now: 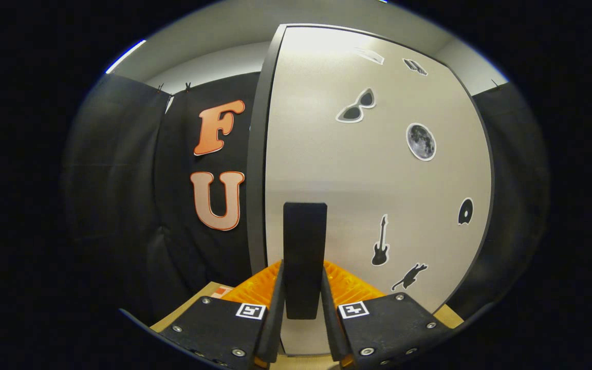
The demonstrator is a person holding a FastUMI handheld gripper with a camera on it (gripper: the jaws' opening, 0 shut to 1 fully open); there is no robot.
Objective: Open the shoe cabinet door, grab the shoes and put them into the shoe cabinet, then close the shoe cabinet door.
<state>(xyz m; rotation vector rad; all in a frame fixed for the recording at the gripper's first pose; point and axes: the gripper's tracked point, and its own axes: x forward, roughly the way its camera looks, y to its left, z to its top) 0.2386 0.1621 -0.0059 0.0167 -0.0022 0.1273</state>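
Note:
The shoe cabinet door [378, 174] fills the space ahead, a pale flat panel with several small stickers on its right half. A black upright handle [304, 241] sticks out from the door's lower middle. My gripper [302, 280] has one finger on each side of that handle, and both fingers [274, 308] press against its flanks. The door's dark left edge [257, 154] runs from top to bottom. I cannot tell whether the door stands ajar or flat against the cabinet.
Black cloth wall [121, 180] hangs to the left of the cabinet and also to its right. A tan surface [193, 306] lies under the cabinet, with a small orange-and-white label on it near the left finger.

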